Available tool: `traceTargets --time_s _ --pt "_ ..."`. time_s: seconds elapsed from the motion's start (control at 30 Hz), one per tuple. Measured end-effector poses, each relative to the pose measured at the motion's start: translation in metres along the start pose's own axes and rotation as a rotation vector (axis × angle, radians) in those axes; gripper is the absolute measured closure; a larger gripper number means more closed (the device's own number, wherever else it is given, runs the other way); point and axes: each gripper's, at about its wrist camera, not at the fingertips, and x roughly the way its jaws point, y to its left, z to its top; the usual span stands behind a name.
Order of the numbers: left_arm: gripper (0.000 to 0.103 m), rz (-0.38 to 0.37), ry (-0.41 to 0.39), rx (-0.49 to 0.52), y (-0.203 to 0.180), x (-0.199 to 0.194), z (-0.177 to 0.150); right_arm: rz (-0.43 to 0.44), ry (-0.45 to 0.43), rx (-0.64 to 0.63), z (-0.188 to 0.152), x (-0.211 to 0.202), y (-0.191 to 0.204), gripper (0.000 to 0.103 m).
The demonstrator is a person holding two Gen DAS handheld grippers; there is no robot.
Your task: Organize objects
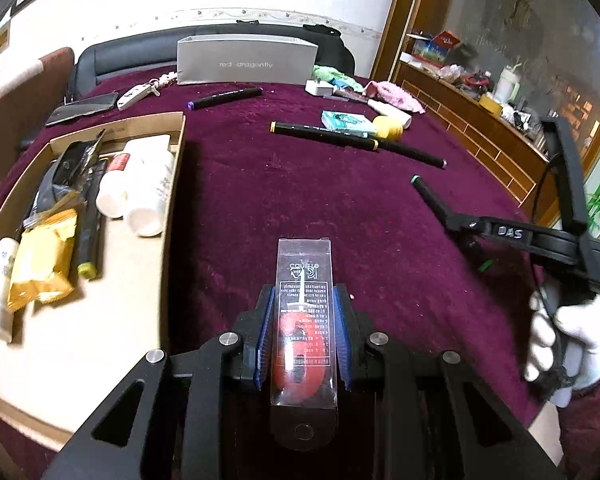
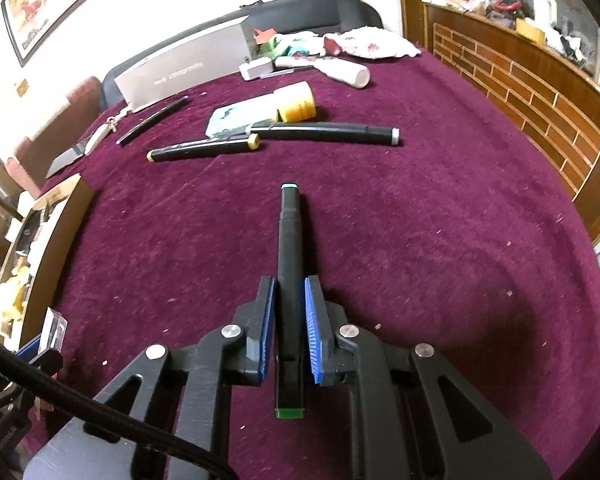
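My left gripper point(image 1: 303, 296) is shut on a clear plastic case with a red item inside point(image 1: 304, 320), held above the purple tablecloth just right of the open cardboard box point(image 1: 176, 184). My right gripper point(image 2: 290, 288) is shut on a black marker with a green end point(image 2: 289, 264), lengthwise between the blue pads. In the left wrist view the right gripper point(image 1: 452, 220) shows at right, marker tip forward. Loose black markers lie on the cloth: one with yellow caps point(image 2: 204, 148), one with a grey cap point(image 2: 328, 133), one with a purple cap point(image 1: 226, 97).
The box holds white bottles point(image 1: 144, 188), a yellow packet point(image 1: 44, 260), a marker and a dark bag. A grey carton point(image 1: 246, 60), phone point(image 1: 84, 107), keys, yellow-lidded bottle point(image 2: 296, 102), teal pack and cloths lie at the back. A wooden cabinet point(image 2: 520, 80) stands right.
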Motion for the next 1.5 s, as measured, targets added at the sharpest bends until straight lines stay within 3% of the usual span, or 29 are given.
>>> traceTargets --time_s 0.37,0.47,0.87,1.27,1.5 --pt "0.080 -0.036 0.004 -0.020 -0.001 -0.004 -0.006 -0.118 0.020 -0.078 0.011 0.022 0.018 0.083" --pt "0.080 -0.036 -0.001 -0.021 0.000 -0.006 -0.007 -0.135 0.011 -0.094 0.008 0.020 0.020 0.090" --pt "0.080 -0.036 -0.043 -0.044 0.006 -0.024 -0.010 0.036 -0.019 0.009 -0.001 -0.007 0.013 0.091" --pt "0.080 -0.036 -0.111 -0.061 0.012 -0.055 -0.013 0.135 -0.076 -0.043 -0.006 -0.046 0.049 0.090" --pt "0.080 -0.017 -0.162 -0.115 0.035 -0.075 -0.016 0.195 -0.090 -0.077 -0.010 -0.064 0.074 0.090"
